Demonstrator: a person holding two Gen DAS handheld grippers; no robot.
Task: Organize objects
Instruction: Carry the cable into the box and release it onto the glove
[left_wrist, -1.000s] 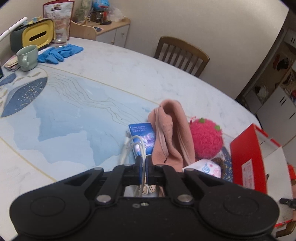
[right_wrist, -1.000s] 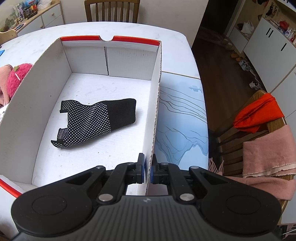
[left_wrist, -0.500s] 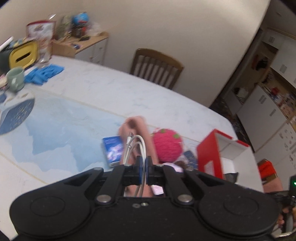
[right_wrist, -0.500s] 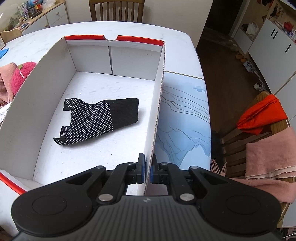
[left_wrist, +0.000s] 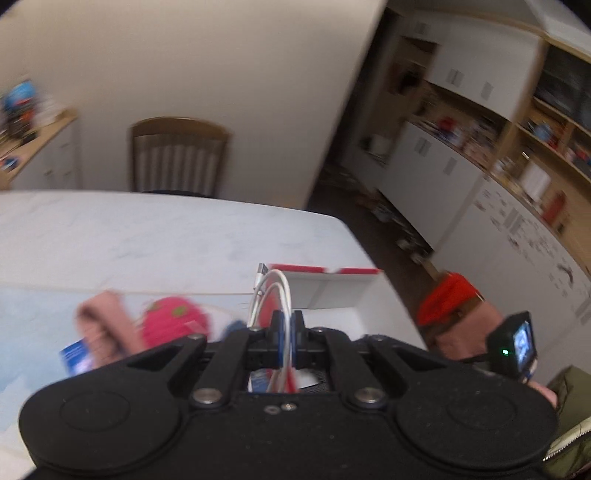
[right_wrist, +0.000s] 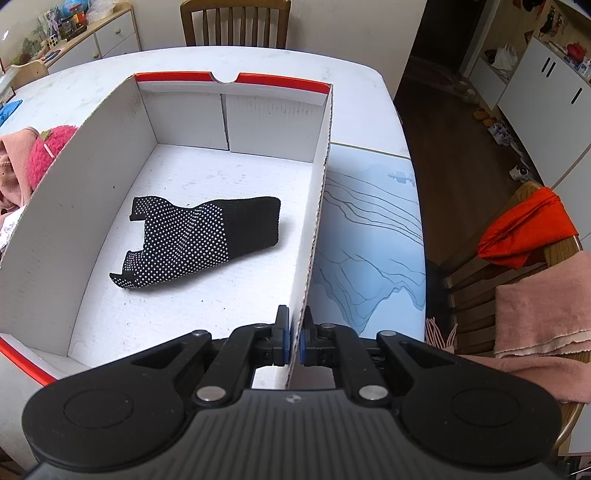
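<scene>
While the left tool (left_wrist: 286, 325) hangs above the table (left_wrist: 147, 236), its jaws are clamped on a coiled white cable (left_wrist: 271, 291), whose loops stick up in front of the white box (left_wrist: 325, 291). The right tool (right_wrist: 293, 334) is pinched onto the right wall of that box (right_wrist: 317, 221), near its front corner. A black dotted glove (right_wrist: 199, 240) lies flat on the box floor. A pink fuzzy toy (right_wrist: 46, 147) and a pink cloth (right_wrist: 11, 166) sit just left of the box.

Motion-blurred shelves (left_wrist: 532, 147), pink cloth (left_wrist: 107, 321)
</scene>
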